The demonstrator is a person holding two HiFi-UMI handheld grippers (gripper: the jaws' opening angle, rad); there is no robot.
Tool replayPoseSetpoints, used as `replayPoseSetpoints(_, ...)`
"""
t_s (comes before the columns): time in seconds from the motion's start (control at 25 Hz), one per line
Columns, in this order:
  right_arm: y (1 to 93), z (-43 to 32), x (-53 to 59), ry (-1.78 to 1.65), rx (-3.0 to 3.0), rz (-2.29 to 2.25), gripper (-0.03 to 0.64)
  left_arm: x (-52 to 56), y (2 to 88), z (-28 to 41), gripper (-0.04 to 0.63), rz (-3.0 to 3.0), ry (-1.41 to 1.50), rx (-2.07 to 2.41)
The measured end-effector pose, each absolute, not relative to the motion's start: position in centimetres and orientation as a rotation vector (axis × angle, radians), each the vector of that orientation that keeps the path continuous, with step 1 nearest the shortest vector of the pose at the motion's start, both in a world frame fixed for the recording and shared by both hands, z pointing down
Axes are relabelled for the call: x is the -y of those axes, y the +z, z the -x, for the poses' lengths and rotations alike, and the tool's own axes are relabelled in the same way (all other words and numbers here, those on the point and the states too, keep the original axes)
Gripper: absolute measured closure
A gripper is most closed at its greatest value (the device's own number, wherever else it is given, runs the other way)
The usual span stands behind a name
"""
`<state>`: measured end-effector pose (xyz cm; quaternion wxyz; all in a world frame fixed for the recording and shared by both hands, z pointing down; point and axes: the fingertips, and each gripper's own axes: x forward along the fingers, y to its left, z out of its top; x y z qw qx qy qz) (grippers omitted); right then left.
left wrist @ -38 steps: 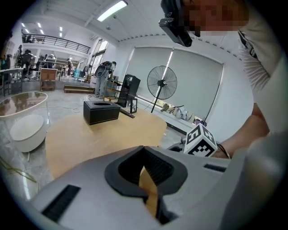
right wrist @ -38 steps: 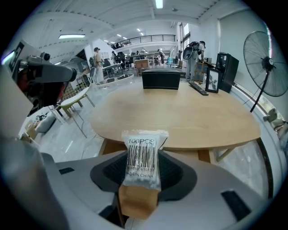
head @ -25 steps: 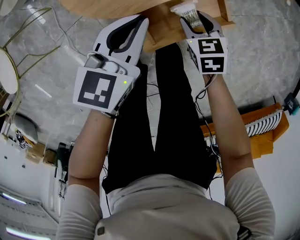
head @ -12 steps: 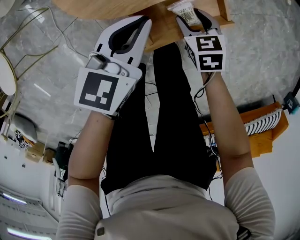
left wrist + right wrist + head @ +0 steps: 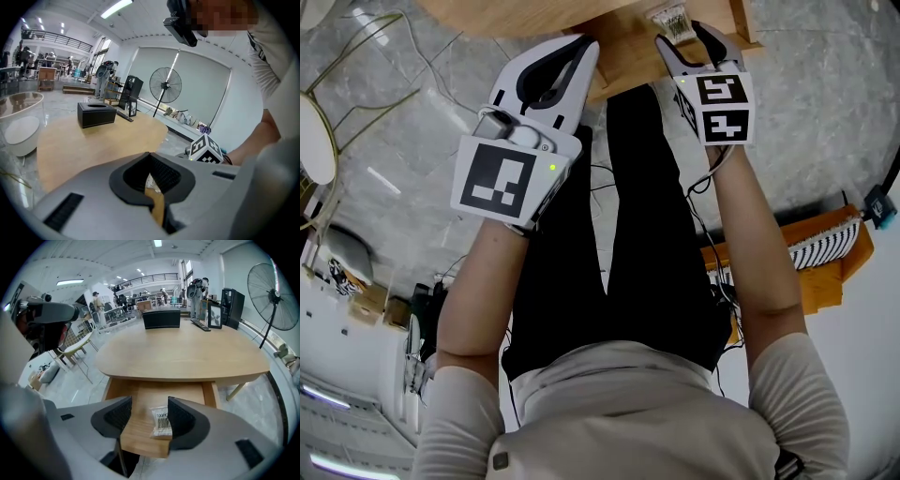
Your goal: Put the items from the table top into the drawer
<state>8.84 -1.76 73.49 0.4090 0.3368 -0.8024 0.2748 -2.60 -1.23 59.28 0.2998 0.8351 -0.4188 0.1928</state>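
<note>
Left gripper point(image 5: 584, 49): held out at the near edge of the wooden surface point(image 5: 183, 352), by the left corner of the pulled-out drawer point(image 5: 140, 397).
Left fingers point(image 5: 168, 177): pressed together at the tips, with only a thin slit between the dark pads that shows wood behind; nothing is pinched.
Black box point(image 5: 161, 318): stands at the far end of the surface, well apart from both grippers.
Remote point(image 5: 200, 325) and picture frame point(image 5: 214, 316): just right of the black box, near the far edge.
Packet point(image 5: 161, 422): a small clear packet with a printed label, lying flat on the drawer floor close to the front edge.
Right gripper point(image 5: 147, 408): pointed steeply down over the drawer front.
Right fingers point(image 5: 180, 420): spread, and they have just been opening; the packet lies between them, close against the right-hand pad, and whether it touches cannot be told.
Fan point(image 5: 274, 298): stands on the floor beyond the surface's right end.
</note>
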Motion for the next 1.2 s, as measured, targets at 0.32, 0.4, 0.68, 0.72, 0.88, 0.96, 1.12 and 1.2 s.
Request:
replayPoseSetpoints(0.32,64.3,-7.8,2.9,0.607,2.095,-0.896,0.402,1.5,51.4,4.0,0.586,-2.291,0.464,1.15)
replayPoseSetpoints(0.4,61.0,-7.5,2.7,0.579,2.115,-0.906,0.426,1.0,48.8,4.6,0.586,-2.3,0.462,1.155)
replayPoseSetpoints(0.68,46.1,-5.5,2.5,0.451,2.217,-1.005,0.494,-0.3,36.1,7.7,0.586,-2.4,0.385,1.21)
replayPoseSetpoints(0.72,43.9,-5.1,2.5,0.436,2.235,-1.027,0.503,-0.4,34.2,8.3,0.586,-2.42,0.374,1.221)
replayPoseSetpoints(0.88,35.2,-3.9,0.8,0.391,2.298,-1.088,0.537,-2.0,26.7,10.3,0.586,-2.475,0.343,1.263)
replayPoseSetpoints(0.96,31.0,-3.2,-0.3,0.355,2.327,-1.103,0.549,-2.9,23.0,11.2,0.586,-2.502,0.327,1.28)
replayPoseSetpoints(1.12,23.5,-2.1,-1.5,0.253,2.393,-1.128,0.568,-4.6,16.6,12.7,0.586,-2.577,0.283,1.308)
replayPoseSetpoints(1.2,20.2,-1.9,-2.5,0.215,2.42,-1.135,0.58,-5.9,14.1,13.0,0.586,-2.606,0.263,1.308)
